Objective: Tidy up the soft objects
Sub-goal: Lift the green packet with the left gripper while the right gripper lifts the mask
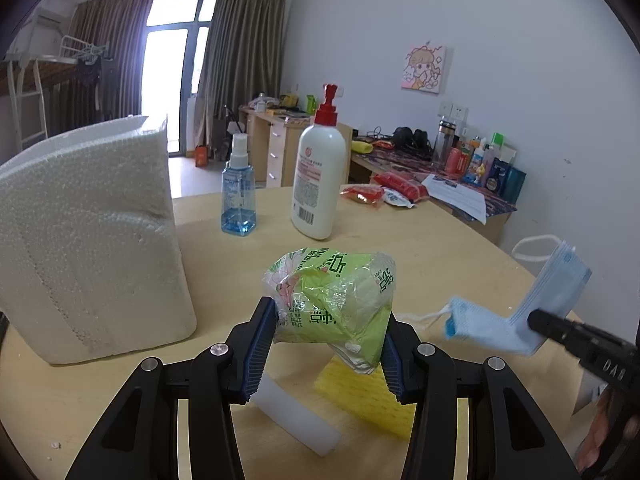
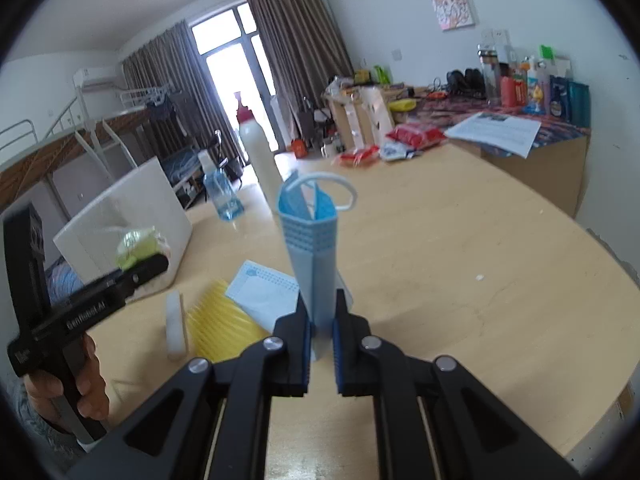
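My left gripper [image 1: 330, 328] is shut on a green tissue pack [image 1: 336, 300] and holds it above the wooden table [image 1: 440, 248]. The pack also shows in the right wrist view [image 2: 138, 250], next to the white foam box [image 2: 132, 220]. My right gripper [image 2: 322, 320] is shut on a stack of blue face masks [image 2: 316, 256], lifted off the table; it shows in the left wrist view [image 1: 516, 308] at the right. A yellow sponge [image 1: 368, 396] and a white foam block [image 1: 296, 416] lie under the left gripper. Another mask [image 2: 264, 292] lies flat by the sponge [image 2: 218, 324].
The white foam box [image 1: 88, 240] stands at the left. A blue spray bottle [image 1: 239, 196] and a white lotion pump bottle [image 1: 320, 172] stand behind the pack. Red snack packets [image 1: 362, 194] lie at the table's far edge. A cluttered desk [image 1: 460, 168] is beyond.
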